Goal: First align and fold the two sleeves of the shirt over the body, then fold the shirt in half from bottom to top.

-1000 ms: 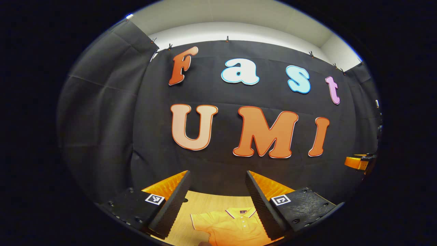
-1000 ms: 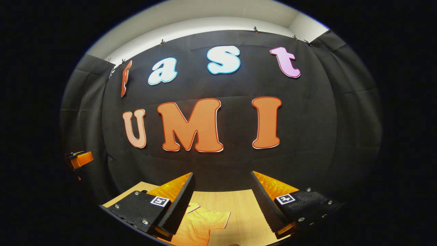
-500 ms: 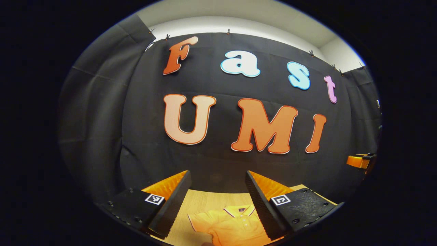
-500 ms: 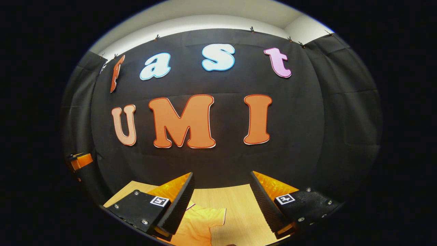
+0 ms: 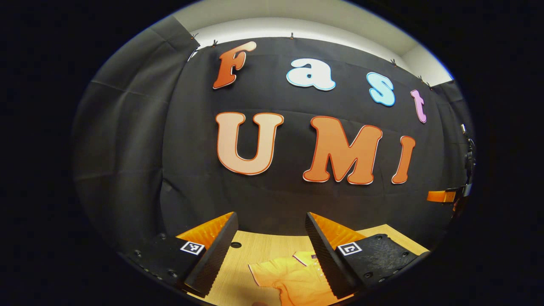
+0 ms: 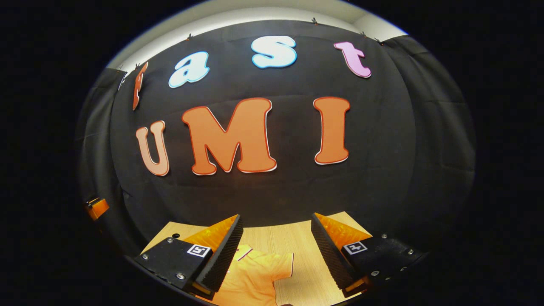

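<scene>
Both my grippers [image 5: 270, 238] [image 6: 276, 240] wide, empty, above flat shirt [image 5: 293, 278]; risk: grabbing sleeve [image 6: 282, 265] unevenly, misaligned fold.

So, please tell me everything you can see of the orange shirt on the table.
The orange shirt is a short-sleeved polo of soft-looking fabric, with a collar edged in a thin dark and white stripe and a short placket below it. It lies flat, front up, on the light wooden table, collar toward the wall. Both sleeves are spread out and unfolded; one shows in the left gripper view, the other in the right gripper view. The lower body is out of frame. The left gripper and right gripper are open above it, not touching it.
</scene>
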Demonstrator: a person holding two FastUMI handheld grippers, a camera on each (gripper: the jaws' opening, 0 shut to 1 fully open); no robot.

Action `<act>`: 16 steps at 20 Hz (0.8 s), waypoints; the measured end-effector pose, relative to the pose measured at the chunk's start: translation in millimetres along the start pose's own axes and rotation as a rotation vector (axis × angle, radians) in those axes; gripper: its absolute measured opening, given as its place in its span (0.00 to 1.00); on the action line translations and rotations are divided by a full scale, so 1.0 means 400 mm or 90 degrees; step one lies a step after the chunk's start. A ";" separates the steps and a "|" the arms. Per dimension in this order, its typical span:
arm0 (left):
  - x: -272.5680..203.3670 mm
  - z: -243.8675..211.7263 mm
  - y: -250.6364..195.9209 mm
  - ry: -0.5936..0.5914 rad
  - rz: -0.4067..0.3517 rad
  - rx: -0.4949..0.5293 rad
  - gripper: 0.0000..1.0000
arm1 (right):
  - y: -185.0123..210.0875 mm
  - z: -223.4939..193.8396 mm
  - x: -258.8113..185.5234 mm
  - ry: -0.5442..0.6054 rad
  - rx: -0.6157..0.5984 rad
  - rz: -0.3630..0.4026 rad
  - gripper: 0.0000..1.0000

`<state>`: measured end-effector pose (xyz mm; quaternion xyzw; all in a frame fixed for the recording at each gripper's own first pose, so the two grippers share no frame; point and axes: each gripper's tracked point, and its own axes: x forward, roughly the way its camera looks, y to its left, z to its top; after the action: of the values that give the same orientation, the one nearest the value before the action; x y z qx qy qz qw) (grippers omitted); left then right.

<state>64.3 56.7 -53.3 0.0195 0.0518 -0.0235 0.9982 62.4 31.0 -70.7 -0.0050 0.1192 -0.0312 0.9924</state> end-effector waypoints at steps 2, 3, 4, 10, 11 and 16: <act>0.002 -0.008 0.016 0.005 0.005 -0.007 0.98 | 0.012 -0.050 0.032 0.055 0.014 0.017 0.98; 0.003 -0.009 0.022 0.007 0.007 -0.009 0.98 | 0.012 -0.078 0.056 0.080 0.018 0.018 0.98; 0.004 -0.014 0.024 0.009 0.008 -0.012 0.98 | 0.009 -0.104 0.075 0.102 0.012 0.016 0.98; 0.015 -0.040 0.051 0.025 0.021 -0.006 0.98 | 0.000 -0.277 0.174 0.255 -0.032 0.006 0.98; 0.018 -0.044 0.058 0.029 0.025 -0.005 0.98 | -0.002 -0.307 0.189 0.281 -0.041 0.004 0.98; 0.031 -0.110 0.105 0.063 0.046 -0.007 0.98 | -0.011 -0.447 0.276 0.412 -0.068 0.006 0.98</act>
<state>74.3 99.9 -96.7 0.0168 0.1003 0.0137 0.9947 126.9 19.2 -270.3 -0.0461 0.4299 -0.0200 0.9015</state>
